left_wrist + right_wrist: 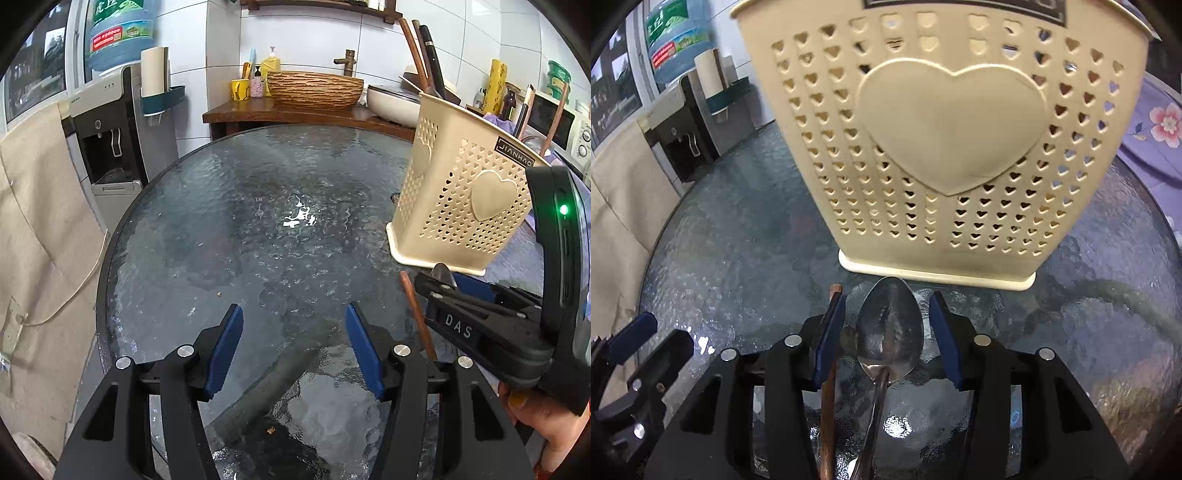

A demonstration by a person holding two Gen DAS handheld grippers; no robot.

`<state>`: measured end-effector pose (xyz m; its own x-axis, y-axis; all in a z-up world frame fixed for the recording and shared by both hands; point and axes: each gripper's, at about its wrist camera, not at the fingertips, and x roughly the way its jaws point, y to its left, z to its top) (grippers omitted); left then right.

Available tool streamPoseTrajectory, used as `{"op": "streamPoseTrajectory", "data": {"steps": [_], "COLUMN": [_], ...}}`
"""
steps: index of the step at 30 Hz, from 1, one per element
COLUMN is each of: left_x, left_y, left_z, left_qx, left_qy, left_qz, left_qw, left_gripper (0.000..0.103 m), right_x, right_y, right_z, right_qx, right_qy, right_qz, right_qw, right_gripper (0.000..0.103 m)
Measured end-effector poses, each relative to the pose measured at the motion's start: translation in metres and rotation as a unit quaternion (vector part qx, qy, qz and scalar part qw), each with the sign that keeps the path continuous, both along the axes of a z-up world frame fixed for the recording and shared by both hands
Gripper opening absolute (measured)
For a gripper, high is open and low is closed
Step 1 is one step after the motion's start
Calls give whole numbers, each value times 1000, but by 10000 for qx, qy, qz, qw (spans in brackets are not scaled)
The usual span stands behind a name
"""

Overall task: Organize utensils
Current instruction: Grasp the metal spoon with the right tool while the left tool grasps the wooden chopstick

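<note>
A beige plastic utensil holder (945, 147) with heart-shaped holes stands upright on the round glass table (738, 240), right in front of my right gripper (886, 302). A metal spoon (890, 328) lies on the glass between that gripper's blue pads (831, 332), bowl toward the holder, with a gap on each side. A wooden chopstick (827, 391) lies along the left finger. My left gripper (294, 310) hovers open over bare glass with nothing between its fingers. From there the right gripper (448, 284), the chopstick (417, 314) and the holder (461, 199) show at the right.
Behind the table, a wooden counter (258, 110) carries a woven basket (314, 88) and a white pot (391, 103). A water dispenser (107, 129) and a beige cloth (37, 221) stand at the left. A purple flowered cloth (1152, 140) lies right of the holder.
</note>
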<state>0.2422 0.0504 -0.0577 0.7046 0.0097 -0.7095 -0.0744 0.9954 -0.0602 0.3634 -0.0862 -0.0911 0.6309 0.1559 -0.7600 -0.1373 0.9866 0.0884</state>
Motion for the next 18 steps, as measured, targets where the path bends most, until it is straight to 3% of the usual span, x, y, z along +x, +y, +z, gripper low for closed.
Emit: {"op": "streamPoseTrajectory", "data": {"steps": [3, 9, 18], "left_x": [0, 3, 24], "left_y": [-3, -19, -58], "left_z": [2, 2, -8], "left_qx": [-29, -133, -379], "left_qy": [-35, 14, 340], "left_qz": [-45, -312, -859], "left_qw": [10000, 9994, 9950], "left_gripper": [57, 57, 50], "right_x": [-4, -15, -34], "right_y": [-3, -32, -75], "right_z": [-2, -1, 28], "right_qx": [-35, 392, 515], "right_qy": [-50, -25, -366], "right_qz": [104, 169, -40], "right_qw": [9999, 9991, 9980], "right_gripper": [36, 36, 36]}}
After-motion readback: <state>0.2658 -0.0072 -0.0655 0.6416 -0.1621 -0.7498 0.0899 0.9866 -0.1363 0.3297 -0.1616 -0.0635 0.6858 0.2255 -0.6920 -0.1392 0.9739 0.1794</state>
